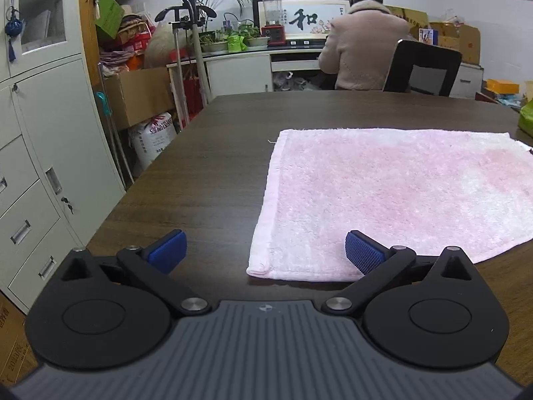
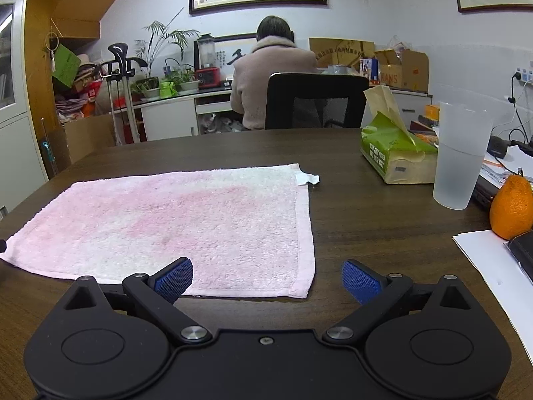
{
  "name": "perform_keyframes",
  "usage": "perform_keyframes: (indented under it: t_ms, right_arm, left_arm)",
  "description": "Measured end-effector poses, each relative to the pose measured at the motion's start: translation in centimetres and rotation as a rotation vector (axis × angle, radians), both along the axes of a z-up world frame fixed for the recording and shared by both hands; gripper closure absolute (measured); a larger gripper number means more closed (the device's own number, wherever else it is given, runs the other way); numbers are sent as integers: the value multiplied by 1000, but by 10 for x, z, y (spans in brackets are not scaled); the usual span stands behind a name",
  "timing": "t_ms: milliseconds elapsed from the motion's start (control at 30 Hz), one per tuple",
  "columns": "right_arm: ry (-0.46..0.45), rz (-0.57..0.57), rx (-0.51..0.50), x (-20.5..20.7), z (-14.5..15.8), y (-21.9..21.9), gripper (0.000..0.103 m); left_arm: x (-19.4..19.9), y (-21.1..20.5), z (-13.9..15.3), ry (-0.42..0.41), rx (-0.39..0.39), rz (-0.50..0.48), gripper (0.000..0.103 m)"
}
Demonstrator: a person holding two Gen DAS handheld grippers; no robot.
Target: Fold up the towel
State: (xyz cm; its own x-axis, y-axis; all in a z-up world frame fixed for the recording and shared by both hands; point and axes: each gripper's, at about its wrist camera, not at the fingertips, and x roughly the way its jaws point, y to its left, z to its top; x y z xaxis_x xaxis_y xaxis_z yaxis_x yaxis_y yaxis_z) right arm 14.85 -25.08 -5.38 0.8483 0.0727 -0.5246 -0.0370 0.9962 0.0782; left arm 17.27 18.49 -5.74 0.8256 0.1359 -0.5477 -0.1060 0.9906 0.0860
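Observation:
A pink towel (image 1: 383, 196) lies spread flat on the dark wooden table (image 1: 206, 166). It also shows in the right wrist view (image 2: 186, 223). My left gripper (image 1: 266, 253) is open and empty, just in front of the towel's near left corner, with its right pad over the towel's near edge. My right gripper (image 2: 266, 278) is open and empty, just in front of the towel's near right corner, with its left pad over the near edge.
To the towel's right stand a green tissue pack (image 2: 393, 146), a frosted plastic cup (image 2: 461, 153), an orange (image 2: 513, 206) and white papers (image 2: 493, 266). A person in an office chair (image 2: 313, 100) sits beyond the table's far edge. Metal cabinets (image 1: 40, 153) stand left.

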Motion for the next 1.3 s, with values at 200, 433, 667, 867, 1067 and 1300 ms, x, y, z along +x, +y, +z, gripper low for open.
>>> perform_keyframes:
  t_ms: [200, 433, 667, 867, 1067, 1300]
  right_arm:
    - [29, -11, 20, 14, -8, -3, 6]
    - [55, -18, 24, 22, -12, 0, 6]
    - [62, -18, 44, 22, -10, 0, 7]
    - [40, -22, 53, 16, -3, -1, 7]
    - [40, -25, 45, 14, -2, 2, 7]
    - [84, -28, 30, 23, -12, 6, 14]
  left_arm:
    - [13, 8, -8, 70, -73, -34, 1]
    - [20, 12, -12, 92, -96, -41, 4]
    - [14, 6, -8, 79, -100, -64, 21]
    - [9, 8, -7, 78, -125, -75, 21]
    - [4, 8, -7, 72, -138, -70, 23]
    - [9, 3, -3, 71, -117, -67, 65]
